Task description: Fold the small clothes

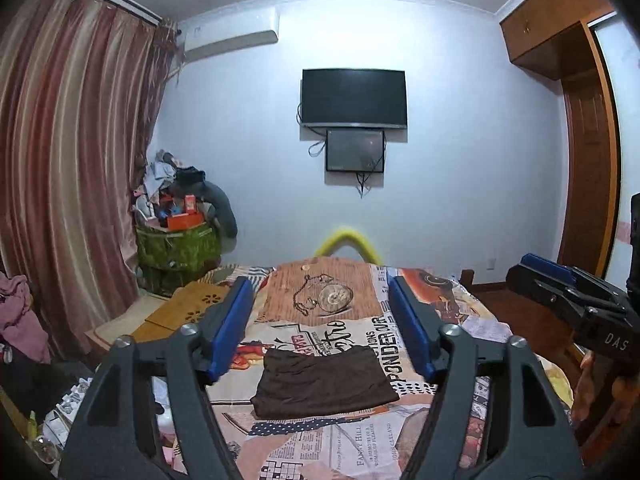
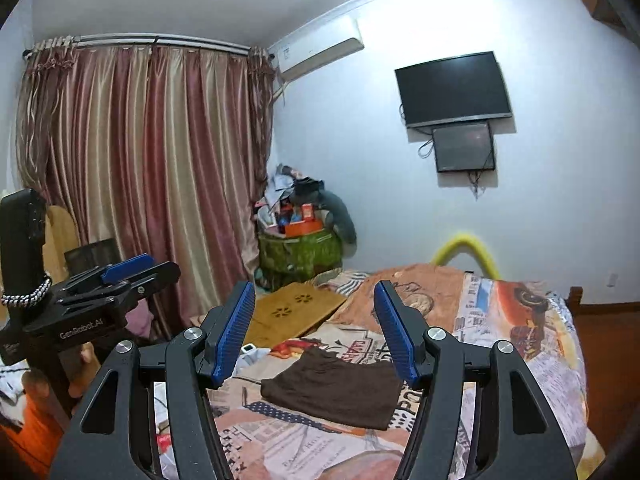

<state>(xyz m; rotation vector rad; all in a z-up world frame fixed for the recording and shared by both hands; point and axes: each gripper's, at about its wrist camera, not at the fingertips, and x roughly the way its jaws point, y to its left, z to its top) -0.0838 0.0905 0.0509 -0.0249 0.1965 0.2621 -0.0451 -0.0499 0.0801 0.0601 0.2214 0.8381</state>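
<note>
1 brown garment [image 1: 325, 384], folded to a flat rectangle, lies on the printed bedspread [image 1: 360, 448] near the middle of the bed. 2 grippers hover above it, touching nothing. Left gripper [image 1: 322, 330]: jaws spread wide, blue pads [image 1: 232, 328] bare, garment framed between them. Right gripper [image 2: 316, 330]: jaws likewise spread, nothing held. Beyond the bed: wall-mounted television [image 1: 354, 98], striped curtain [image 1: 72, 160], green basket [image 1: 178, 246] heaped with clutter.

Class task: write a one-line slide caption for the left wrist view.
Left gripper, jaws open, hovers above a folded brown garment lying flat on the patterned bedspread.
</note>
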